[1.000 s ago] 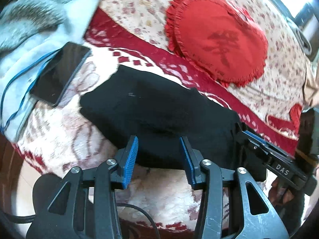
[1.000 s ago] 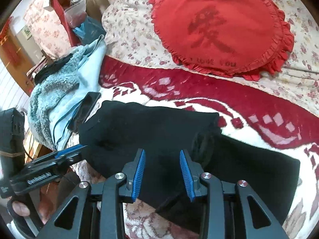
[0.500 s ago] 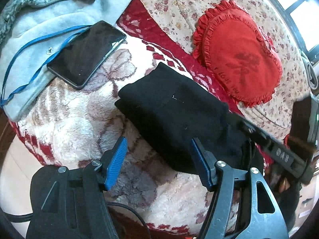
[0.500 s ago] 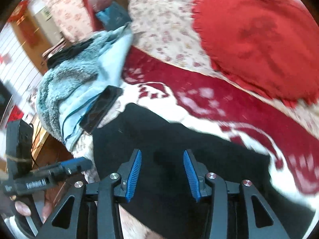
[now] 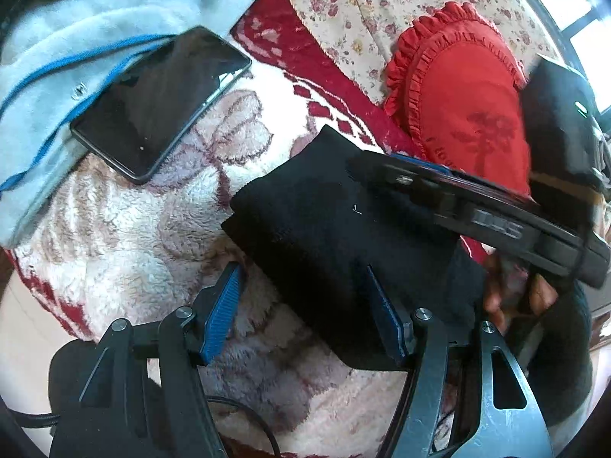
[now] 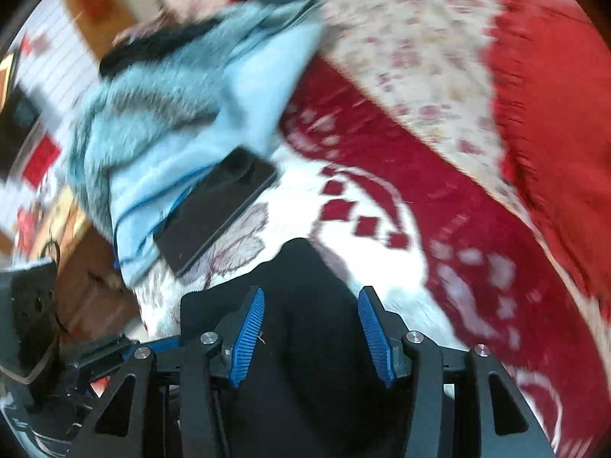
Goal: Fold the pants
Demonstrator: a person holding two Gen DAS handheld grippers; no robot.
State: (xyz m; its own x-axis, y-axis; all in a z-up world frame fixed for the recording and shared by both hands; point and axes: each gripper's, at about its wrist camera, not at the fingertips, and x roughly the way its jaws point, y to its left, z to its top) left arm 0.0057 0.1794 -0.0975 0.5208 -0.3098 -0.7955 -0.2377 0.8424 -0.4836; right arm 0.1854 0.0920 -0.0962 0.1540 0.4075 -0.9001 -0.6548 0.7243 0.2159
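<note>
The black pants (image 5: 328,229) lie folded in a thick bundle on a plush cream and red blanket (image 5: 145,229). My left gripper (image 5: 303,311) hangs open at the bundle's near corner: its right finger (image 5: 382,316) is over the cloth, its left finger (image 5: 225,305) over bare blanket. In the left wrist view my right gripper (image 5: 420,183) reaches across the top of the pants from the right. In the blurred right wrist view the right gripper (image 6: 311,336) has its jaws opening, and the pants (image 6: 305,278) lie loose between and below the pads.
A dark phone (image 5: 160,103) lies on a light-blue fleece garment (image 5: 76,38) at the left, with a blue cord beside it. A red heart cushion (image 5: 458,114) sits on the floral bedspread (image 5: 362,11) behind. A person's hand (image 5: 508,290) grips the right tool. The bed's edge drops off at lower left.
Both sets of jaws have widened. The right gripper has swept left along the pants and rolled. The left gripper has shifted and rolled, so the phone and fleece now loom larger.
</note>
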